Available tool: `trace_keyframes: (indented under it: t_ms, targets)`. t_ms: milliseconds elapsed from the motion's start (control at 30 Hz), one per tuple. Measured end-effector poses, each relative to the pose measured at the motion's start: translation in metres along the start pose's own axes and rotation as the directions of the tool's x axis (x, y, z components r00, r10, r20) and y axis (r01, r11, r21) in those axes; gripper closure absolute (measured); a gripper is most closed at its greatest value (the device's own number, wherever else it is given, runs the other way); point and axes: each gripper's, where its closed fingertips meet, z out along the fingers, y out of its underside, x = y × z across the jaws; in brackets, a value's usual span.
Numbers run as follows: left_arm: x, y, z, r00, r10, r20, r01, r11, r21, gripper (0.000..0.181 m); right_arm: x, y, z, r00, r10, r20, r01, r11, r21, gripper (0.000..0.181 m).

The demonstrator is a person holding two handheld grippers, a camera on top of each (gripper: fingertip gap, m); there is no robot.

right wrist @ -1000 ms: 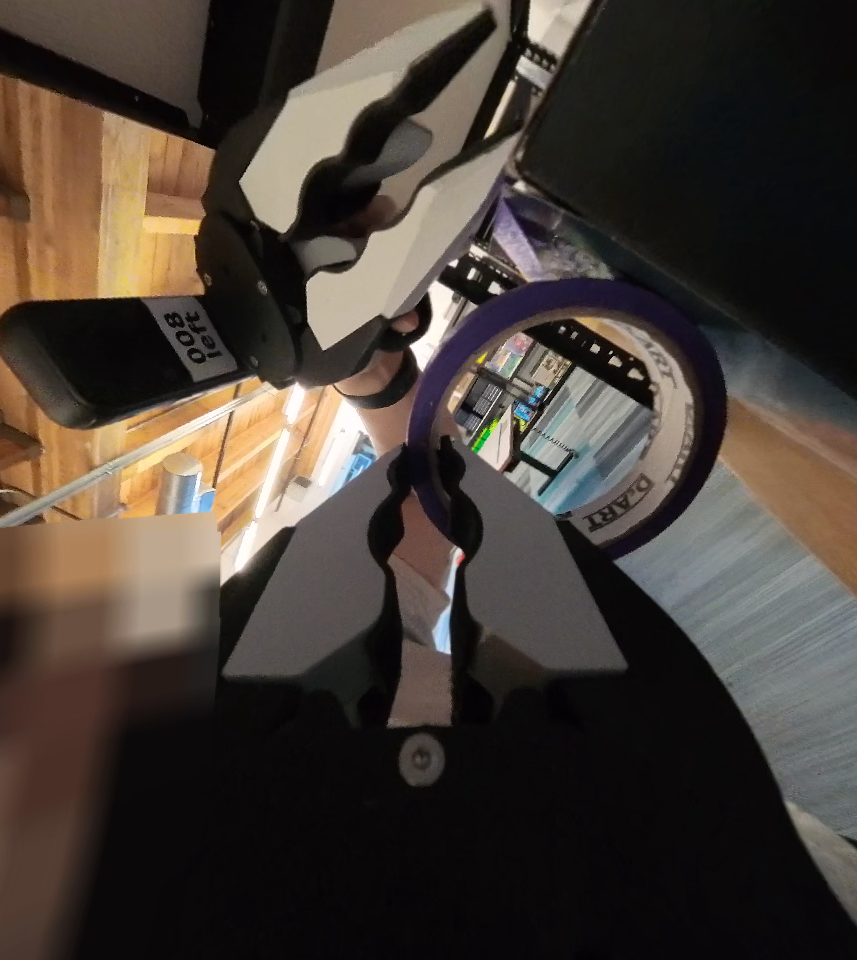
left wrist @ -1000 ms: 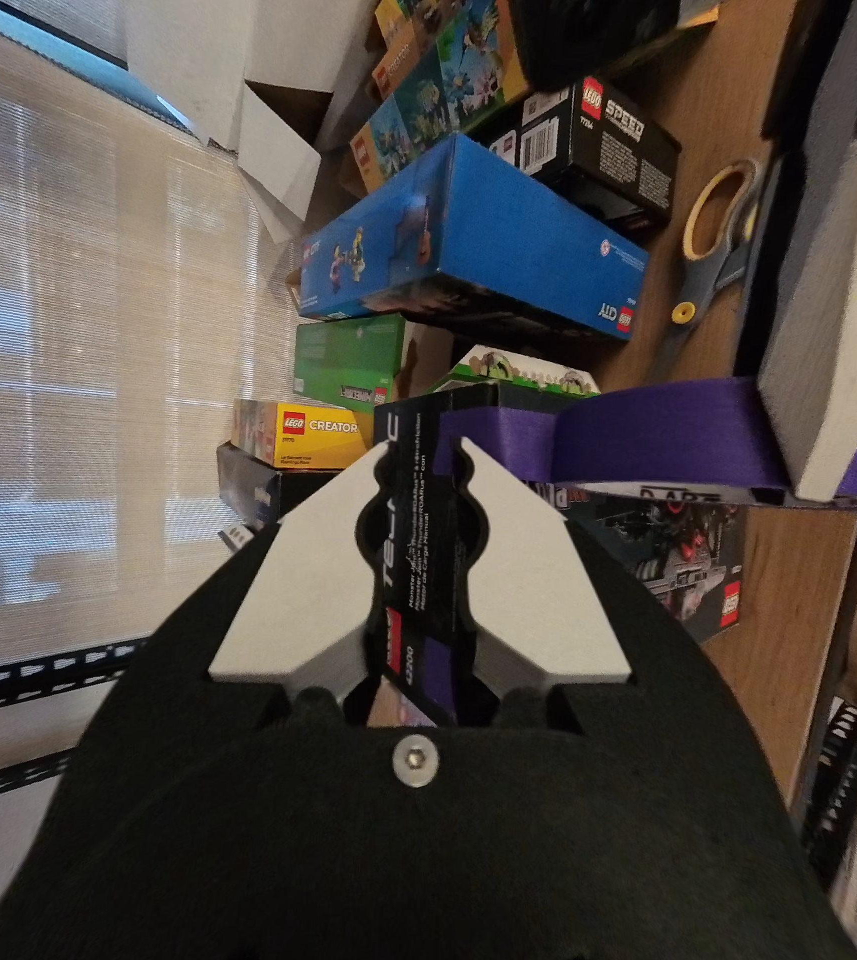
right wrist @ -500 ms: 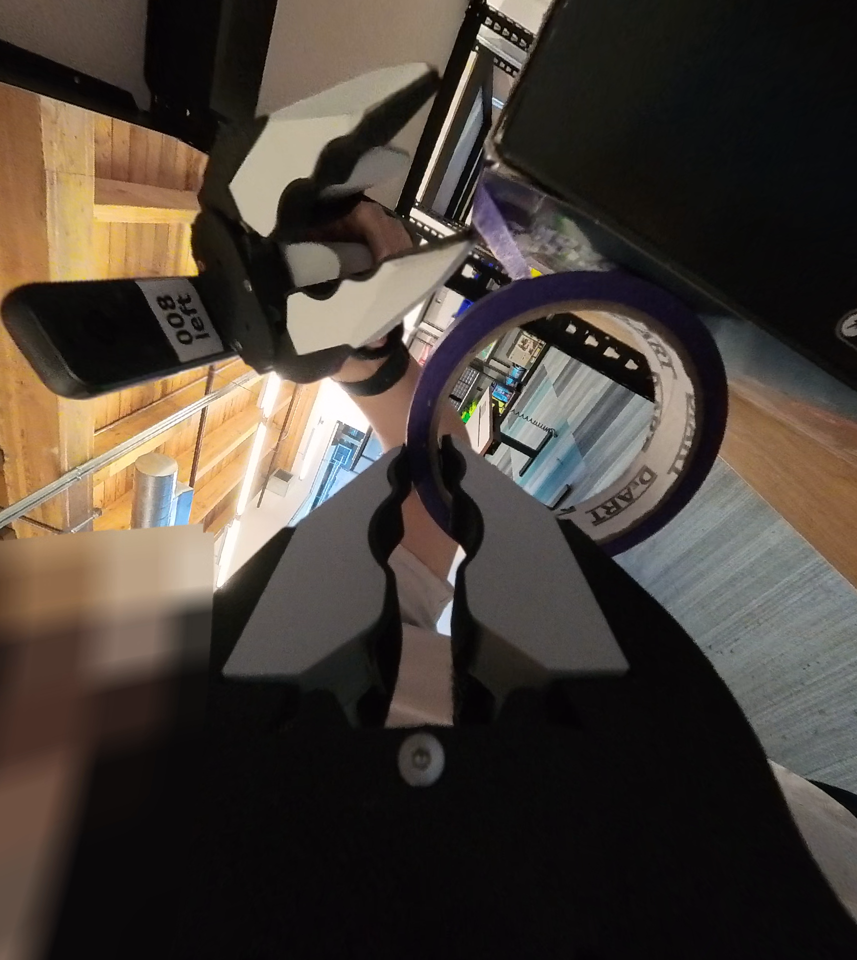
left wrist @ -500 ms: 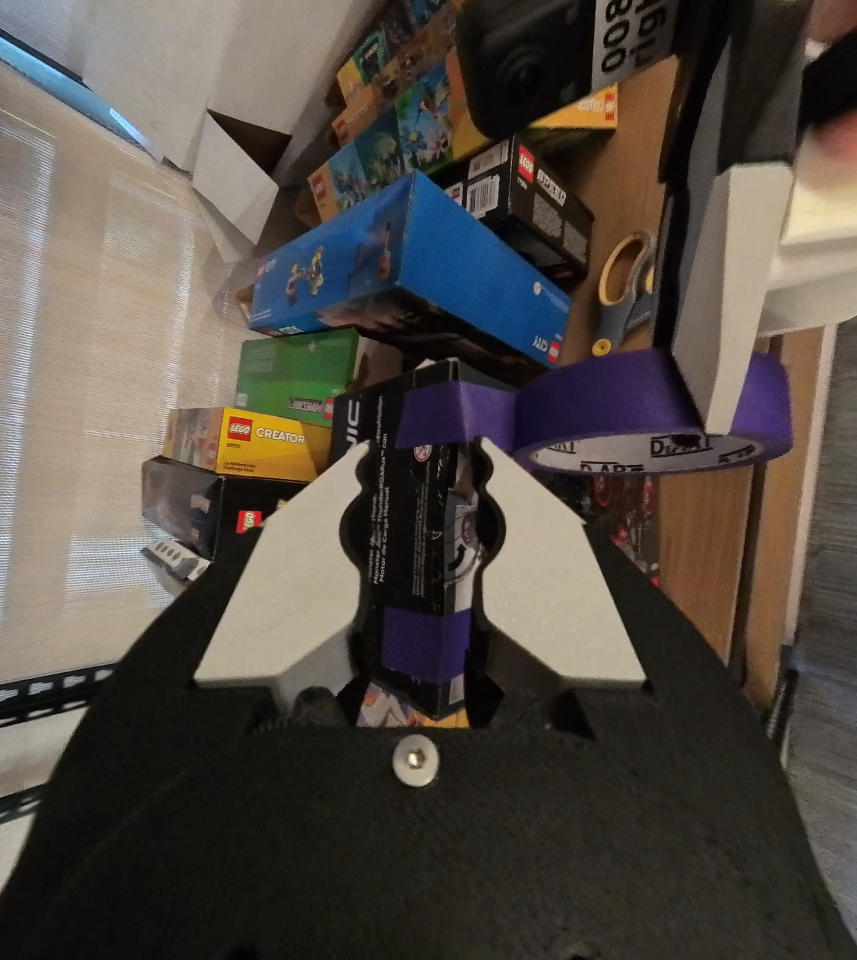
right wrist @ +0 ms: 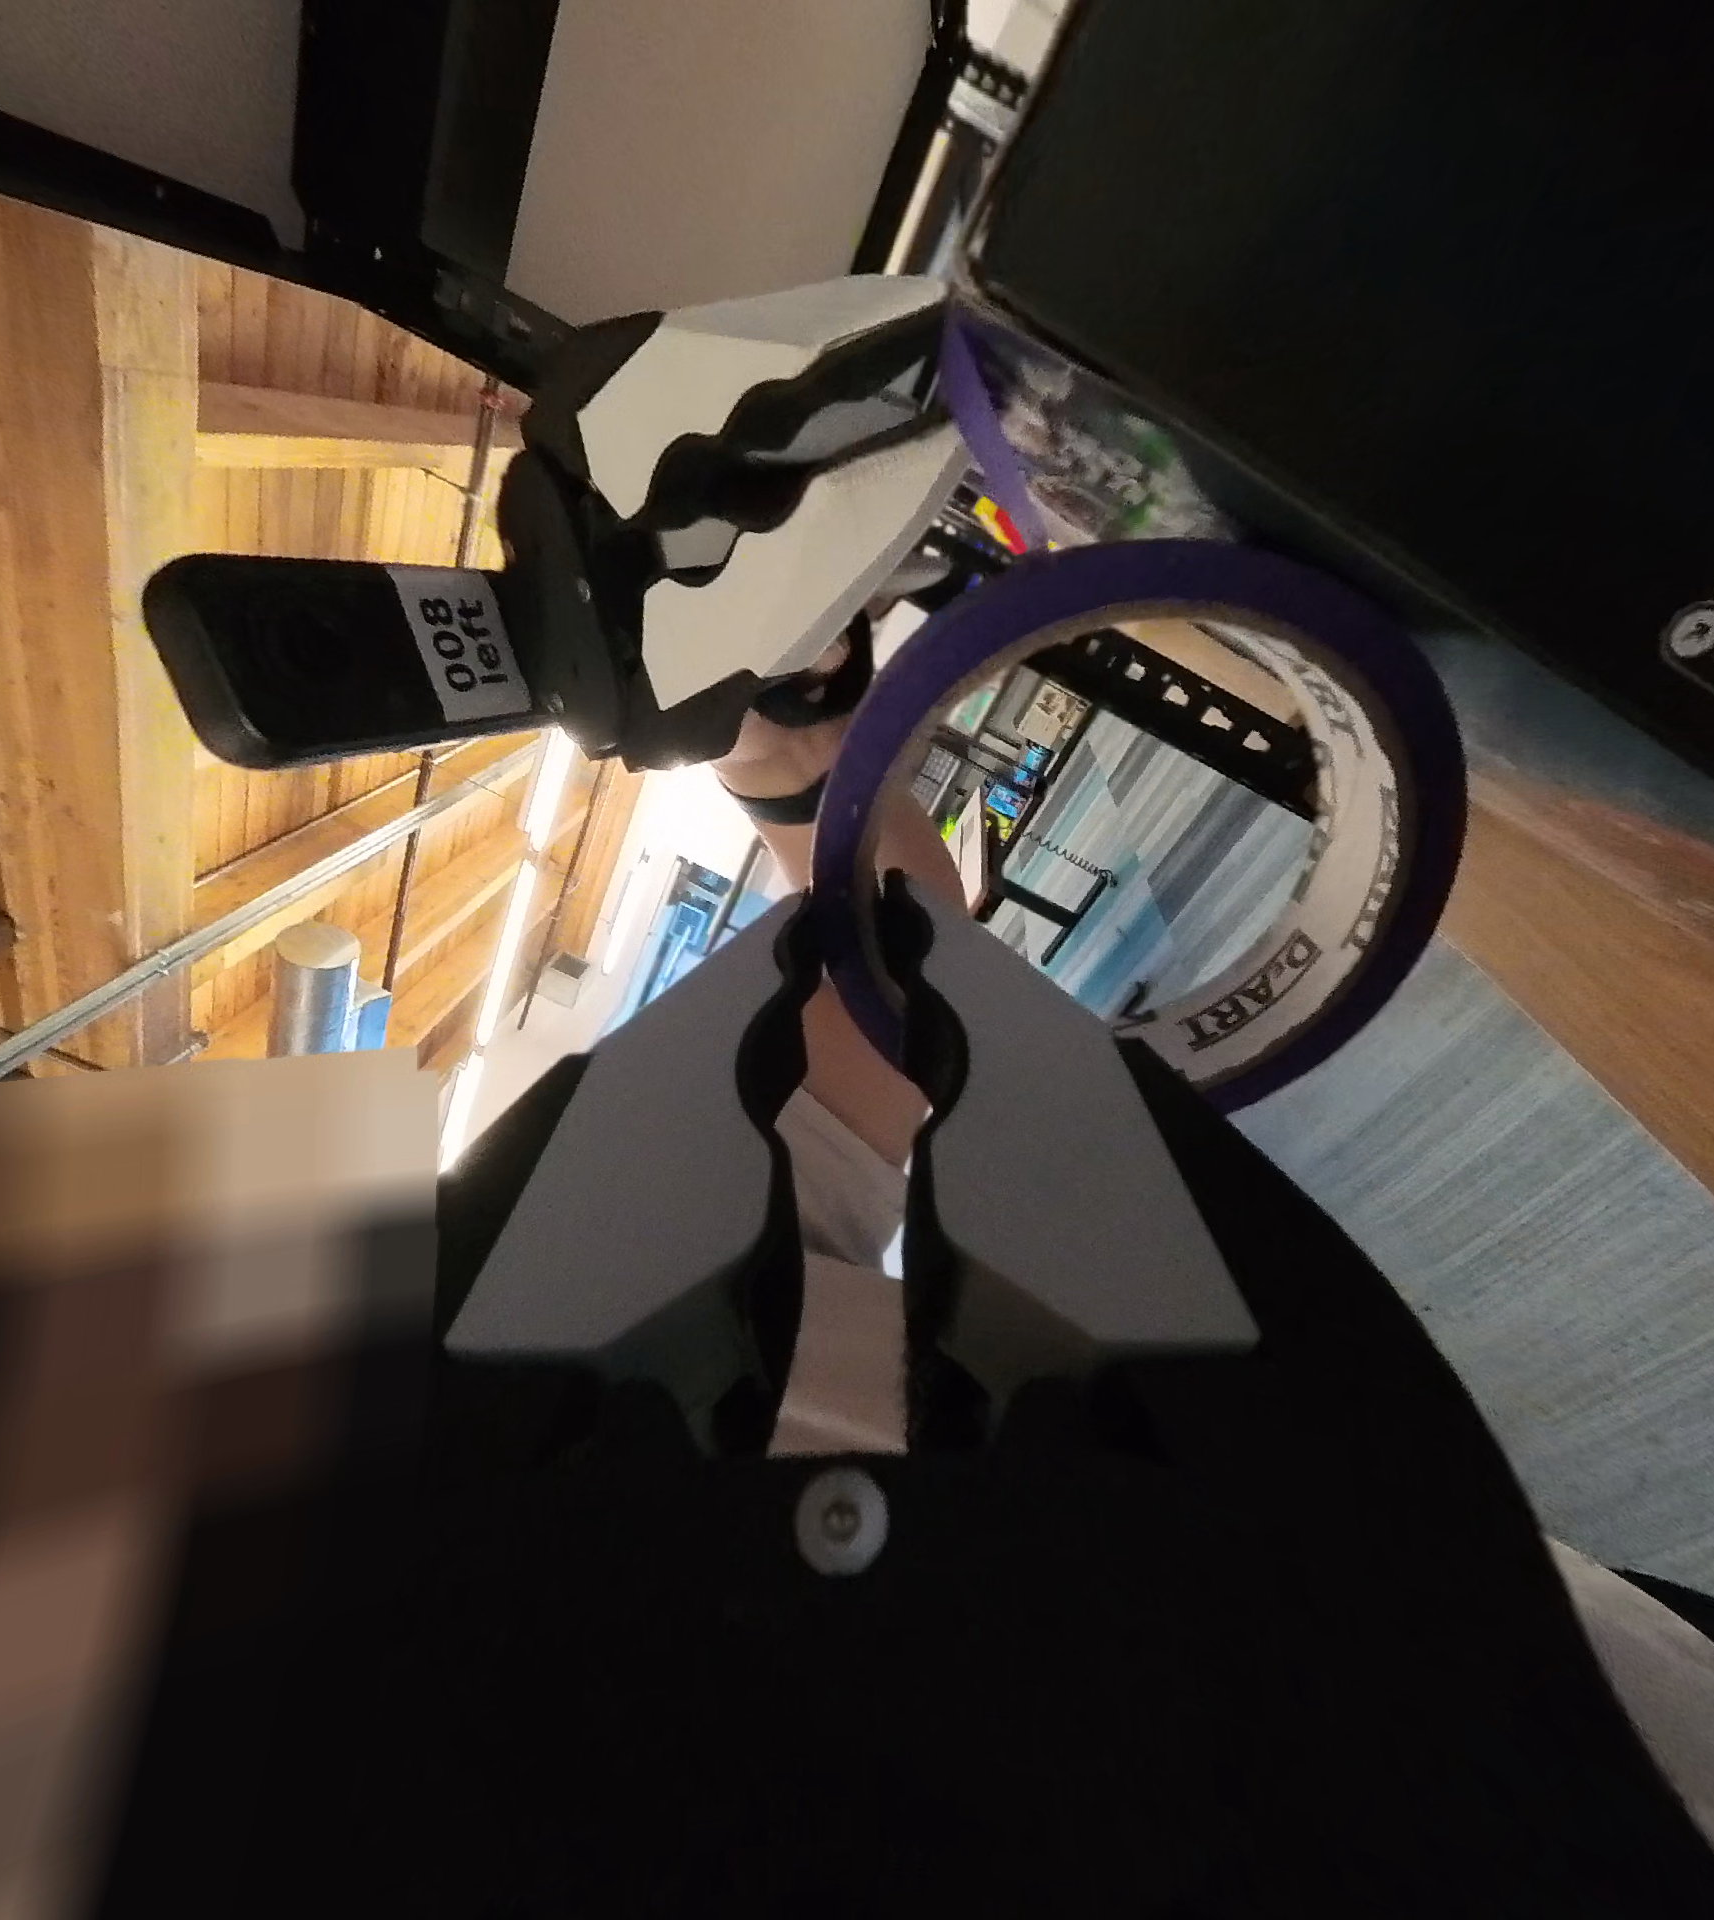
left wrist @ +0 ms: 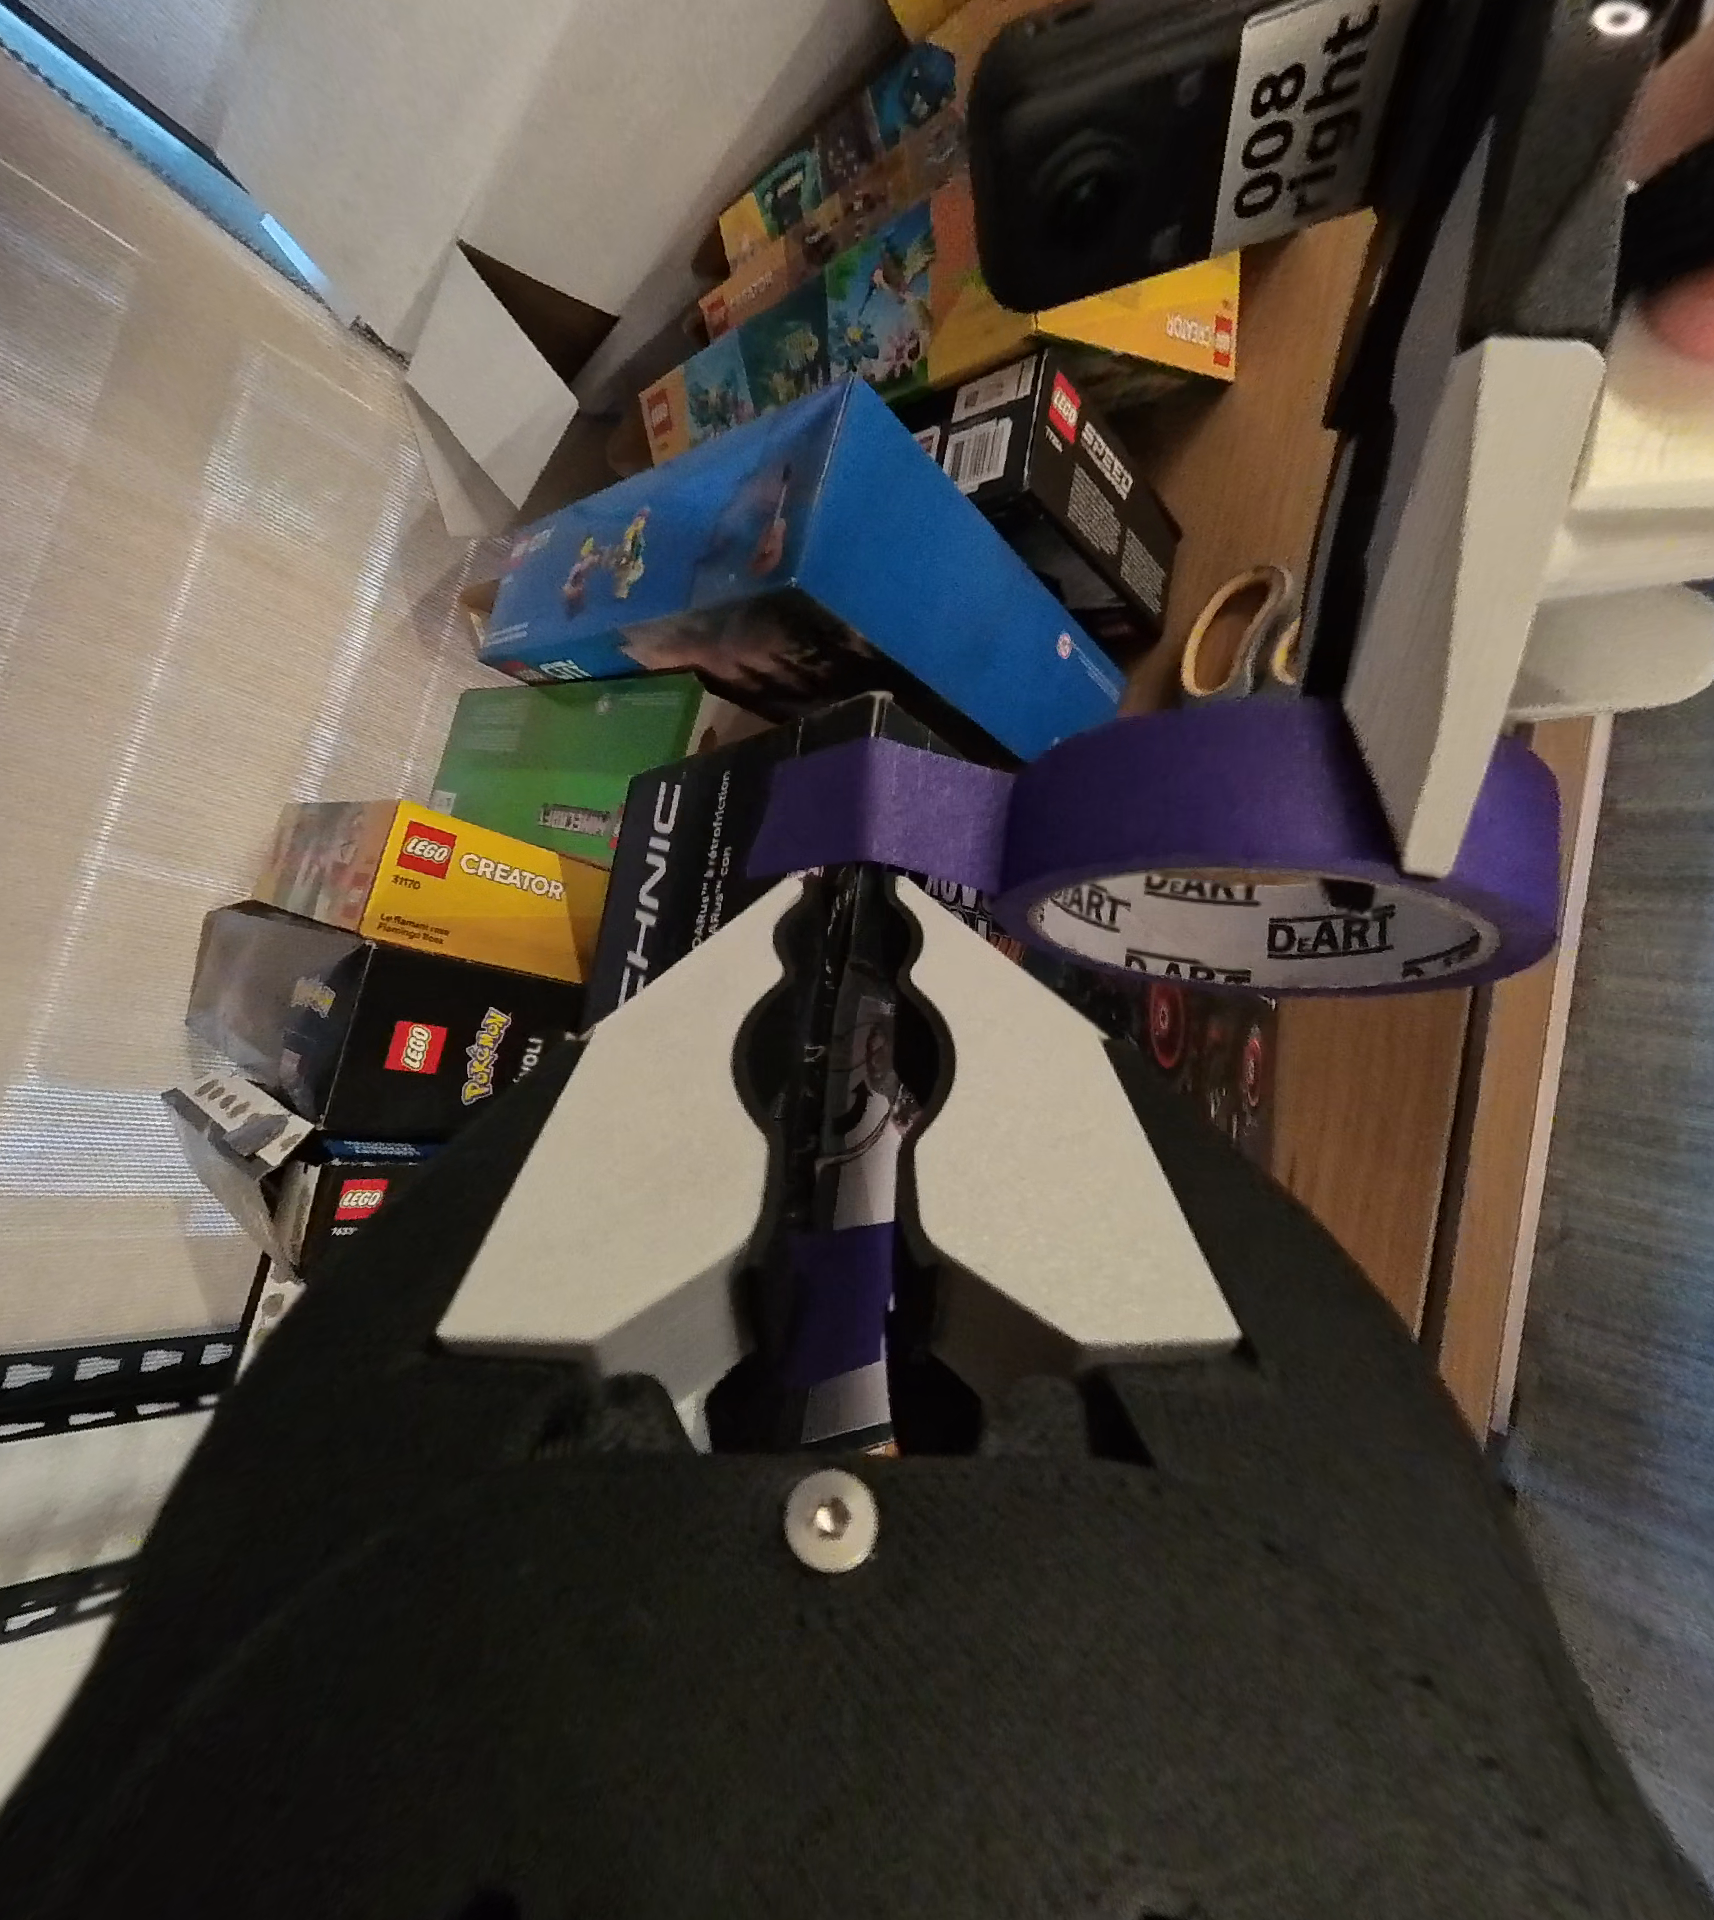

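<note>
- The left gripper (left wrist: 842,883) is clamped on the edge of a black box (left wrist: 697,862), which runs up the gap between its white fingers (left wrist: 645,1174) at frame centre.
- A strip of purple tape (left wrist: 874,810) lies across the top edge of that box and runs right to the purple tape roll (left wrist: 1248,810), just beside the box at centre right.
- The right gripper (right wrist: 858,914) is closed on the wall of the roll, one finger inside the ring and one outside; in the left wrist view its white finger (left wrist: 1455,623) comes down over the roll from the upper right.
- Behind the held box, other boxes crowd the middle of the left wrist view: a blue box (left wrist: 811,561) tilted on top, a green box (left wrist: 562,758) under it, a yellow box (left wrist: 458,883) at centre left, and more black and coloured boxes above and below.
- A pair of scissors (left wrist: 1237,634) with yellow-lined handles lies on the wooden desk (left wrist: 1352,1122), partly hidden behind the right gripper.
- A white open carton (left wrist: 500,343) stands at upper left, before a pale woven window blind (left wrist: 105,727).
- Grey-blue carpet (left wrist: 1684,1143) fills the right edge, beside the desk.
- In the right wrist view the left gripper (right wrist: 936,364) shows at upper centre against the box's dark face; wooden ceiling boards (right wrist: 53,520) fill the left side.
</note>
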Motion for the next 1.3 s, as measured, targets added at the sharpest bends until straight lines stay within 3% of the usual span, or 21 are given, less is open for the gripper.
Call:
trace_keyframes:
  t_ms: [33, 167, 267, 333, 433, 533, 633, 733, 800, 900, 967, 1067, 1167, 1300]
  targets:
    - [0.0, 0.0, 0.0, 1.0, -0.004, 0.004, 0.004, 1.0, 0.005, 0.172, 0.0, 0.0, 0.0, 1.0, 0.01, 0.008, -0.01, 1.0, 0.003, 0.171]
    - [0.0, 0.0, 0.0, 1.0, -0.016, 0.004, 0.016, 1.0, 0.018, 0.171, 0.003, 0.001, -0.003, 1.0, 0.015, -0.002, -0.015, 1.0, 0.018, 0.169]
    - [-0.001, 0.0, 0.002, 1.0, -0.013, 0.017, 0.012, 1.0, 0.029, 0.172, 0.012, 0.006, -0.003, 0.997, -0.038, -0.068, 0.04, 0.999, 0.021, 0.142]
    - [-0.001, -0.001, 0.002, 1.0, -0.008, 0.021, 0.007, 0.999, 0.038, 0.172, 0.014, 0.01, -0.005, 0.993, -0.076, -0.09, 0.077, 0.997, 0.014, 0.14]
    - [-0.001, -0.001, 0.002, 1.0, -0.012, 0.015, 0.012, 0.999, 0.04, 0.172, 0.015, 0.011, -0.014, 0.971, -0.19, -0.146, 0.196, 0.98, 0.027, 0.137]
    - [-0.001, -0.001, 0.002, 1.0, -0.001, 0.016, 0.0, 0.999, 0.045, 0.172, 0.012, 0.009, -0.032, 0.91, -0.348, -0.224, 0.364, 0.931, 0.03, 0.122]
    - [0.0, -0.002, 0.001, 1.0, 0.007, 0.016, -0.008, 0.999, 0.052, 0.172, -0.003, -0.006, -0.061, 0.762, -0.571, -0.307, 0.62, 0.779, 0.09, 0.114]
    - [0.001, -0.002, 0.001, 0.999, 0.031, 0.021, -0.032, 0.997, 0.067, 0.172, -0.017, -0.022, -0.087, 0.464, -0.79, -0.401, 0.877, 0.474, 0.079, 0.128]
    - [0.001, -0.002, 0.0, 0.999, 0.042, 0.013, -0.043, 0.996, 0.082, 0.172, -0.011, -0.03, -0.095, 0.301, -0.841, -0.45, 0.942, 0.335, 0.004, 0.137]
    - [0.001, -0.002, 0.0, 0.999, 0.044, 0.001, -0.044, 0.993, 0.107, 0.172, 0.028, -0.026, -0.096, 0.139, -0.916, -0.377, 0.94, 0.242, -0.24, 0.143]
    - [-0.001, -0.002, 0.001, 0.999, 0.052, 0.0, -0.051, 0.992, 0.116, 0.172, 0.077, -0.032, -0.119, 0.098, -0.912, -0.397, 0.854, 0.282, -0.437, 0.151]
    - [-0.001, -0.002, 0.001, 0.999, 0.049, -0.011, -0.047, 0.992, 0.119, 0.172, 0.14, -0.024, -0.162, 0.132, -0.897, -0.421, 0.677, 0.392, -0.623, 0.158]
    - [-0.001, -0.002, 0.001, 0.997, 0.082, 0.002, -0.081, 0.99, 0.112, 0.172, 0.181, -0.01, -0.19, 0.201, -0.872, -0.447, 0.564, 0.476, -0.675, 0.157]
    - [-0.001, -0.002, 0.001, 0.99, 0.134, 0.051, -0.138, 0.988, 0.076, 0.171, 0.212, -0.002, -0.206, 0.303, -0.823, -0.481, 0.454, 0.569, -0.686, 0.154]
